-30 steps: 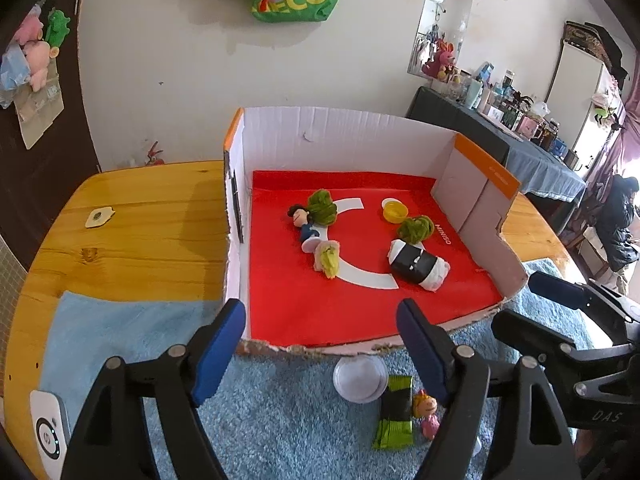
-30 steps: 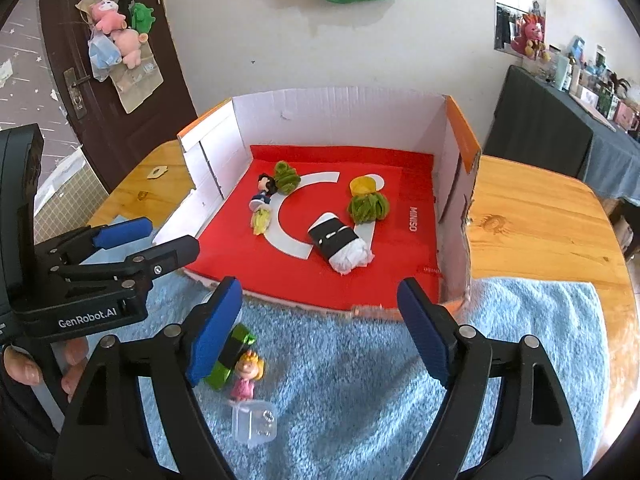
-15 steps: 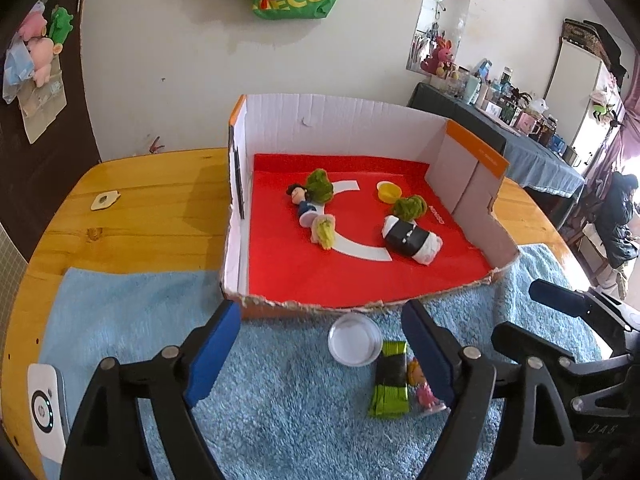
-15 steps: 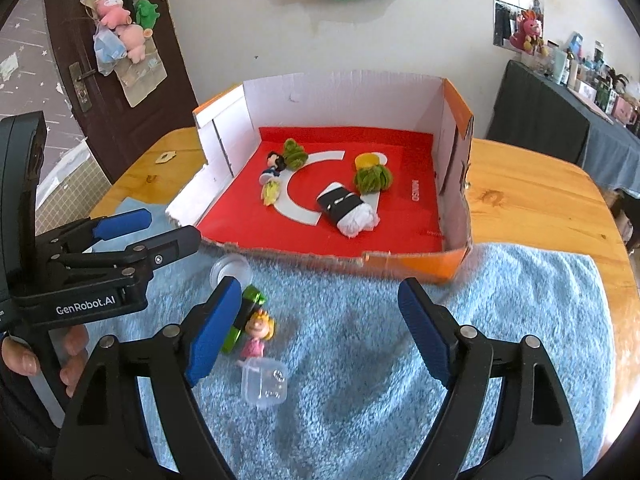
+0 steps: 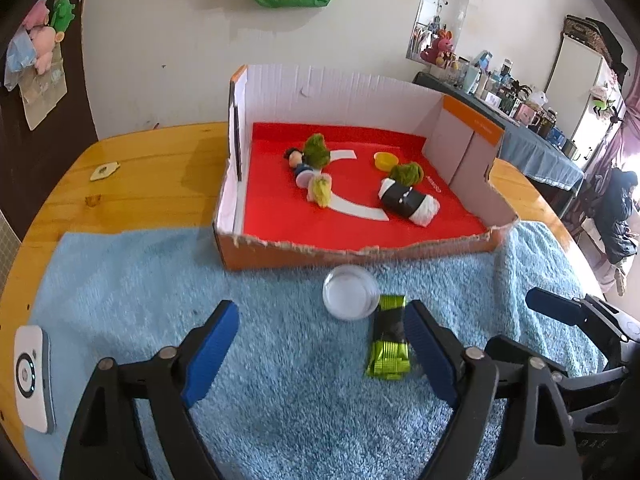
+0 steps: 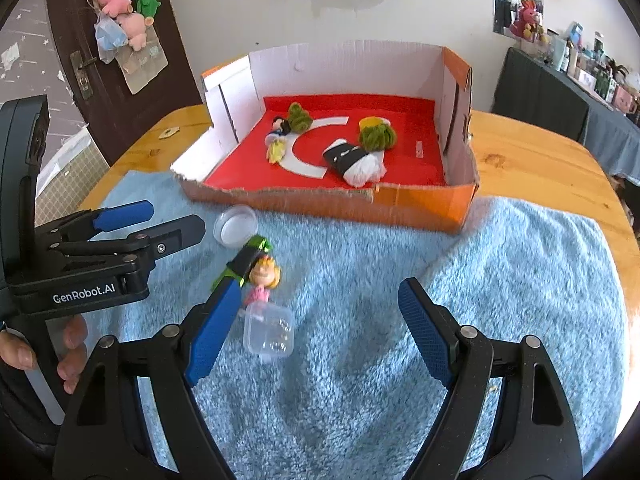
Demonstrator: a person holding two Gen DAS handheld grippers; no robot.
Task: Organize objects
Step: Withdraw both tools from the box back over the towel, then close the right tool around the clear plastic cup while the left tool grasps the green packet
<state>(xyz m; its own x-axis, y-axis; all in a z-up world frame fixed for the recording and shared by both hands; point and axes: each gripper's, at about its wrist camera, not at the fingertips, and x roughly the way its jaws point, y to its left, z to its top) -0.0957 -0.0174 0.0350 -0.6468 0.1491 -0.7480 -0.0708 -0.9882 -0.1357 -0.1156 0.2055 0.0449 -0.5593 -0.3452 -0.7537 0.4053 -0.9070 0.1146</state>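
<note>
- Both grippers hang over the blue towel [image 5: 280,380] on the bench [image 5: 140,176], aimed down and forward at a small cluster of loose things in front of the cardboard box [image 5: 360,254].
- The left gripper [image 5: 320,350] stands spread, its jaws having just been opening, with nothing pressed between them; the green snack packet [image 5: 390,340] lies just inside its right finger [image 5: 424,344], long axis running away from the camera, roughly along the gripper's own line.
- A clear round lid [image 5: 351,292] sits touching the packet's far end, close to the box's torn front wall.
- The right gripper [image 6: 316,320] is likewise spread and empty; a clear plastic cup [image 6: 270,334] lies on its side just beside the left finger [image 6: 212,328], and a blonde doll figure [image 6: 262,278] lies just beyond it, against the packet.
- Judged from this, the left gripper is nearer the packet and lid, the right nearer the cup and doll.
</note>
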